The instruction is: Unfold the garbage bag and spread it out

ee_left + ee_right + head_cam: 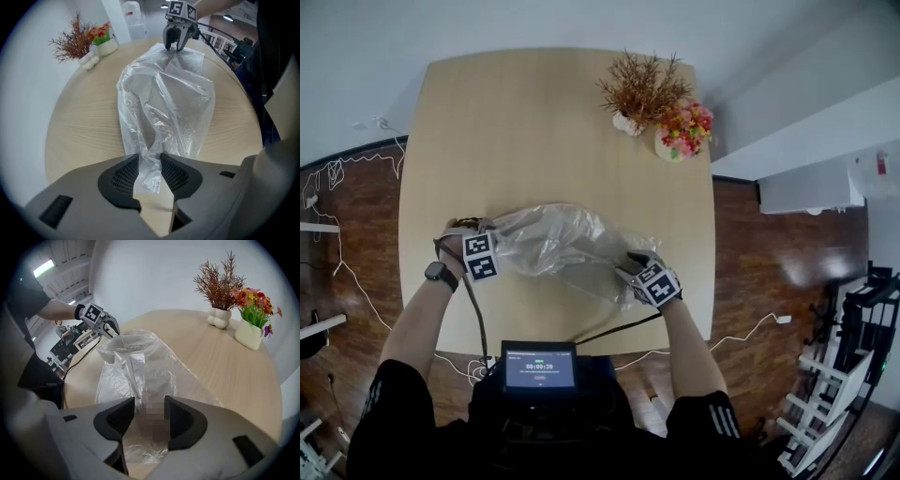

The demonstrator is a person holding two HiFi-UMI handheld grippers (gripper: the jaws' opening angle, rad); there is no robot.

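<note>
On table [534, 122], garbage bag [558, 239] lengthwise between tongs; left gripper [150, 165] clamped on bunched end; right gripper [150, 414] parted, film loose between jaws.

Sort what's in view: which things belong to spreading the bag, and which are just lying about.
Job: bag; left gripper, pinching it; right gripper, bag between its open jaws; table.
Lying about: dried plant; flowers; screen.
</note>
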